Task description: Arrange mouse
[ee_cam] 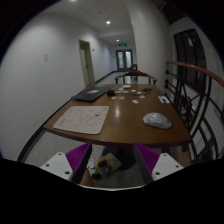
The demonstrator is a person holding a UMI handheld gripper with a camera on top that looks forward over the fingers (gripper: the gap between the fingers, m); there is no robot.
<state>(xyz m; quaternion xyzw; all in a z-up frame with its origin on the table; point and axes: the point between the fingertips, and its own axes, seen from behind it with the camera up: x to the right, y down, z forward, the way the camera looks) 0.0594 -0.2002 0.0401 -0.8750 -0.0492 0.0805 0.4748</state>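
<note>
A pale grey mouse (156, 120) lies on the brown wooden table (125, 122), near its right front edge. A light mouse mat (82, 119) with a faint pattern lies at the table's left front. My gripper (112, 160) is held back from the table's front edge, below table height, well short of the mouse, which lies ahead and to the right. Its two fingers with purple pads (76, 156) stand wide apart and hold nothing.
A dark laptop (90, 95) sits at the far left of the table, with small items (135, 96) farther back. A railing (188, 85) runs along the right side. A bag-like object (108, 161) lies on the floor under the table between my fingers. A corridor stretches beyond.
</note>
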